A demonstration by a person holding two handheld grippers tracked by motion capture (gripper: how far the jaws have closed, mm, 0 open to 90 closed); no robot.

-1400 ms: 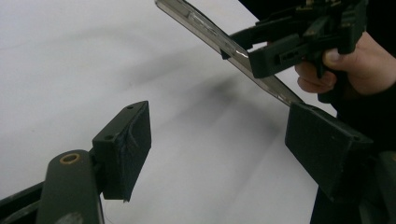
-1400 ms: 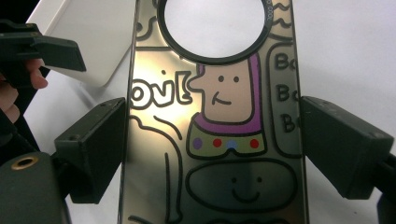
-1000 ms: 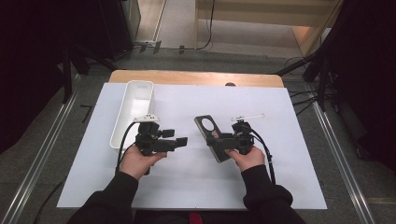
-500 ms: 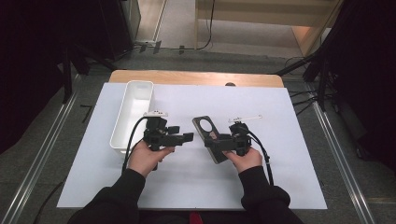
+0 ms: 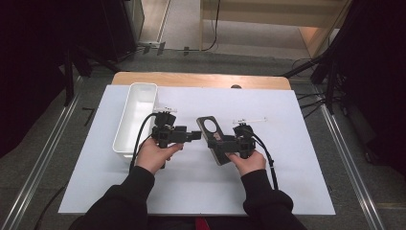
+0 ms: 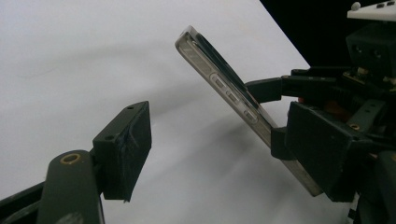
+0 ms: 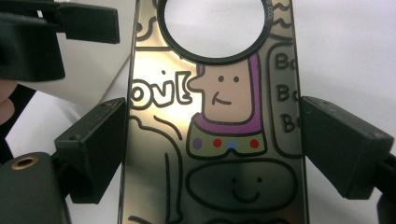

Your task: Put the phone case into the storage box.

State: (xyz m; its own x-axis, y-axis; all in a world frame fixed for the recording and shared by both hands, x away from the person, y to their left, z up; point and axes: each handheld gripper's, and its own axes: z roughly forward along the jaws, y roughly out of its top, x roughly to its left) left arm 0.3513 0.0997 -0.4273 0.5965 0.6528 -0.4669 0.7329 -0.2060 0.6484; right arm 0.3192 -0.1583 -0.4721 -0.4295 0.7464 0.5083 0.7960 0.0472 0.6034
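right tongs (image 5: 221, 142): clamped on the long side edges of a phone case (image 5: 215, 139), one jaw on each side, as the right gripper view shows; case lifted off the surface and tilted
phone case: dark, shiny back with cartoon drawing, big round camera cutout at the far end; in the left gripper view (image 6: 233, 98) seen edge-on with side button slots, slanting up to the left; in the right gripper view (image 7: 215, 130) seen face-on between the pads
left tongs (image 5: 194, 135): jaws wide apart, nothing between them, pointing at the case's near edge, just beside it, not touching as far as I can tell; in the left gripper view (image 6: 224, 149) the case stands beyond the gap, ahead of the pads
left hand (image 5: 155, 153): wrapped round the left gripper body, dark sleeve
right hand (image 5: 246, 160): under the right gripper, dark sleeve
white bin (image 5: 136, 120): long, rectangular, on the left part of the surface, just left of the left gripper
surface (image 5: 287, 167): white sheet over a wooden top
small clear stick-like item (image 5: 249, 120): on the sheet just beyond the right gripper, too small to identify
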